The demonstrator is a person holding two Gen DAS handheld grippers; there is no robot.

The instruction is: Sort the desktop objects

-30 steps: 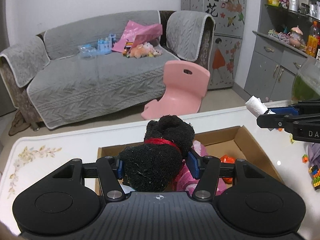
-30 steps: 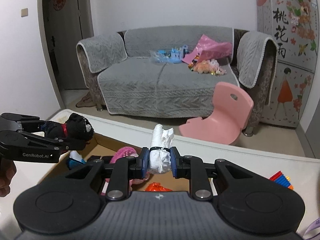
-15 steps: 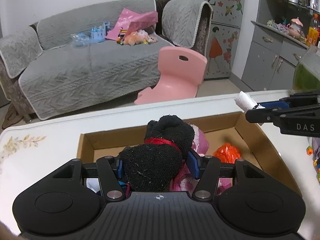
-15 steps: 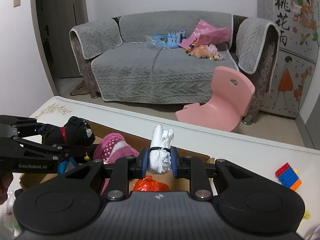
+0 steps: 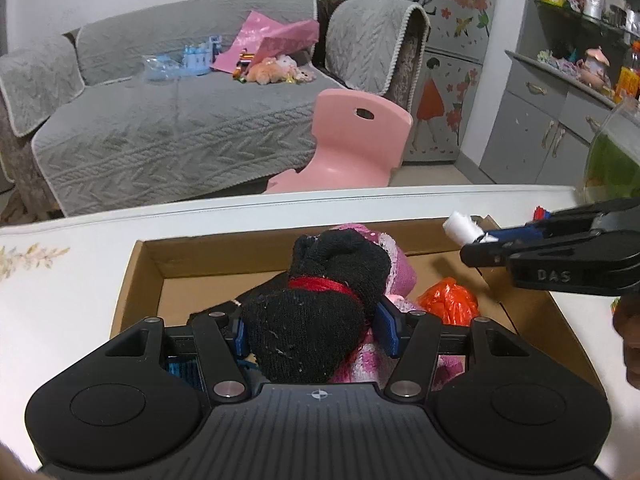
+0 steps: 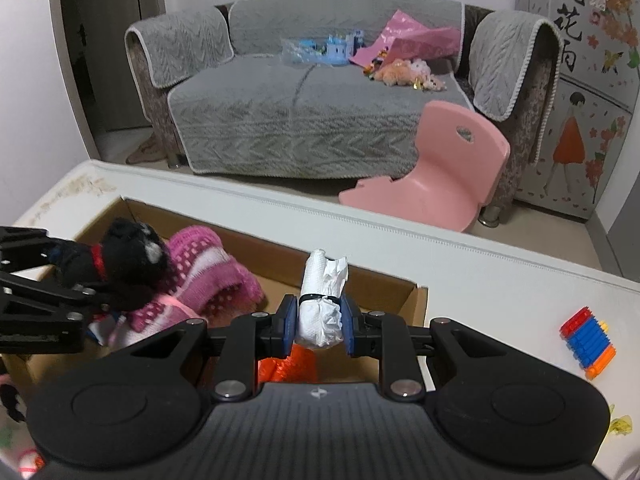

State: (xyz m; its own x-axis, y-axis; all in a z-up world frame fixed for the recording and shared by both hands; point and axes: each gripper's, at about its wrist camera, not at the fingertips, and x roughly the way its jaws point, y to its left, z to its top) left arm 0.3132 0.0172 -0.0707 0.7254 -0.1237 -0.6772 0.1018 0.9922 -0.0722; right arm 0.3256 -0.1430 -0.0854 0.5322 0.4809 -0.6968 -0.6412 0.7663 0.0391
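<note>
While a pink knitted piece [image 6: 208,276] and an orange bag [image 5: 450,306] already lie inside the cardboard box [image 5: 140,276] on the white table [image 6: 500,280], both grippers hang over it. The left gripper [image 5: 314,326] is clamped on a black sock bundle [image 5: 316,308] above the pink piece; the right gripper [image 6: 318,322] pinches a white tied roll [image 6: 320,304] above the box's right wall. Toy bricks [image 6: 588,342] lie near the table's right edge.

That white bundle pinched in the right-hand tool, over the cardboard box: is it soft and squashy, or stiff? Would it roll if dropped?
Probably soft: the white bundle looks like crumpled plastic or paper, cinched by a dark band, and the right gripper pinches it narrow. Likely light, as its free top stands up without sagging. Being wrinkled, it should settle in the cardboard box rather than roll far.
</note>
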